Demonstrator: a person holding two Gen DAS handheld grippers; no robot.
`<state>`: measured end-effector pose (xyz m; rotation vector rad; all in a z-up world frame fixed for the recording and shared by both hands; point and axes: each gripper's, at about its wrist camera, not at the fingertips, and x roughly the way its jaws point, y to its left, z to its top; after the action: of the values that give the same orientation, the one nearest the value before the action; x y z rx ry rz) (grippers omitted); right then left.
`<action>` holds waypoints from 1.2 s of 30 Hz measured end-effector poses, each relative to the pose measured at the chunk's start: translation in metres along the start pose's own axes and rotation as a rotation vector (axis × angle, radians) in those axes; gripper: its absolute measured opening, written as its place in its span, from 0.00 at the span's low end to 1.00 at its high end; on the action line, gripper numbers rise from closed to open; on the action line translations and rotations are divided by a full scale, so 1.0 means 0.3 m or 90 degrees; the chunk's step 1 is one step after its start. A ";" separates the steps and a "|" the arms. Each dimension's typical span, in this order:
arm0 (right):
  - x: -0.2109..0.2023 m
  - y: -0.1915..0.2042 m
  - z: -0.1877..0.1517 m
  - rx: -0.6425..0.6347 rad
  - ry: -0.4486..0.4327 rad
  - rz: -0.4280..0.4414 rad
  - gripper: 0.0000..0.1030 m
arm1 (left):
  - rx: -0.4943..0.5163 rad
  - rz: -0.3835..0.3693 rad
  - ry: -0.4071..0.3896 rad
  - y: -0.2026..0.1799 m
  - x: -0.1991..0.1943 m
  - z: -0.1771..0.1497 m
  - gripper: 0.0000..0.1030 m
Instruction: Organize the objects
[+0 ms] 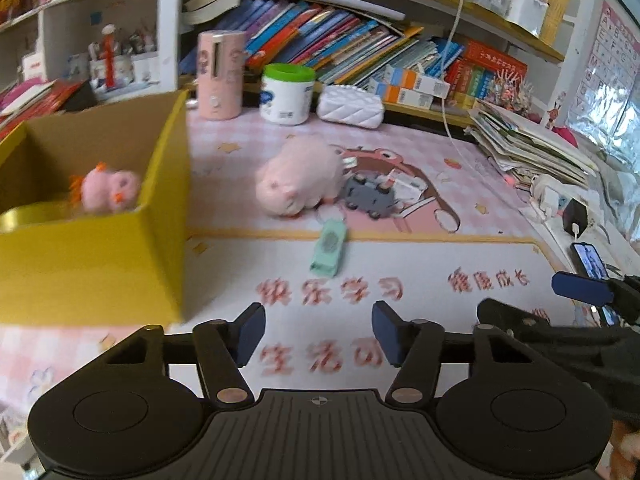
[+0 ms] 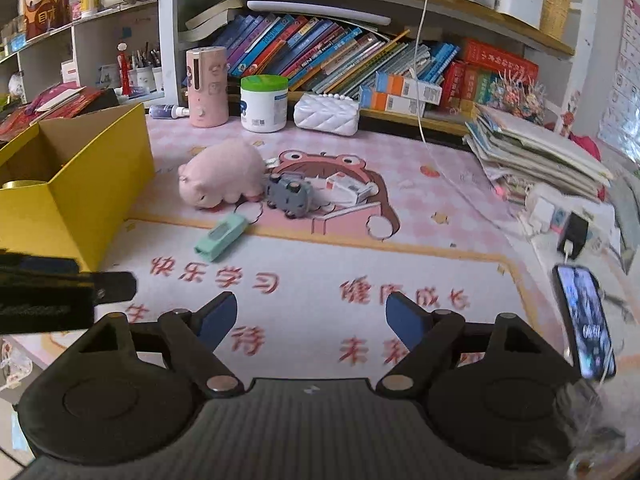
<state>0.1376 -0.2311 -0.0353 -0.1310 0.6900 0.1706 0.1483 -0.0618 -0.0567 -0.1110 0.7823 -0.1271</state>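
A yellow cardboard box point(image 1: 100, 264) stands at the left of the pink desk mat, with a small pink plush point(image 1: 108, 190) lying inside it. On the mat lie a pink pig plush point(image 1: 300, 176), a grey toy point(image 1: 370, 196) against its right side, and a mint green gadget point(image 1: 330, 250) nearer to me. My left gripper point(image 1: 318, 332) hovers open over the mat's red lettering, to the right of the box, holding nothing. My right gripper point(image 2: 311, 316) is open and empty too, short of the mint gadget point(image 2: 220, 236), the pig point(image 2: 222, 174) and the box point(image 2: 80, 184).
Along the back stand a pink cylinder point(image 2: 207, 86), a white tub with a green lid point(image 2: 264, 104) and a white quilted pouch point(image 2: 326, 114), under shelves of books. A paper stack point(image 2: 536, 152), a charger point(image 2: 574, 234) and a phone point(image 2: 584, 320) crowd the right edge.
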 end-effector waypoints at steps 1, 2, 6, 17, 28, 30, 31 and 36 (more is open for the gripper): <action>0.006 -0.016 0.005 -0.006 -0.003 0.003 0.79 | 0.007 0.001 -0.003 -0.015 0.022 0.011 0.52; 0.013 -0.028 0.011 -0.010 -0.006 0.005 0.79 | 0.017 0.002 -0.005 -0.032 0.046 0.024 0.52; 0.041 -0.082 0.031 -0.027 -0.014 0.012 0.79 | 0.048 0.024 -0.016 -0.074 0.166 0.061 0.51; 0.118 -0.183 0.064 -0.046 -0.004 0.052 0.79 | 0.072 0.053 0.016 -0.076 0.392 0.093 0.43; 0.222 -0.209 0.122 -0.047 -0.005 0.098 0.68 | 0.052 0.063 0.014 -0.052 0.348 0.108 0.22; 0.256 -0.202 0.144 -0.059 -0.013 0.106 0.65 | 0.031 0.050 -0.010 -0.042 0.279 0.121 0.22; 0.274 -0.199 0.157 -0.064 -0.015 0.109 0.65 | 0.022 0.046 -0.022 -0.040 0.243 0.126 0.22; 0.415 -0.166 0.231 -0.082 -0.017 0.160 0.63 | 0.000 0.038 -0.084 -0.035 0.046 0.133 0.22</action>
<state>0.2848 -0.2535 -0.0592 -0.1645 0.6683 0.4574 0.1856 -0.0723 -0.0366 -0.0955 0.6531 -0.0631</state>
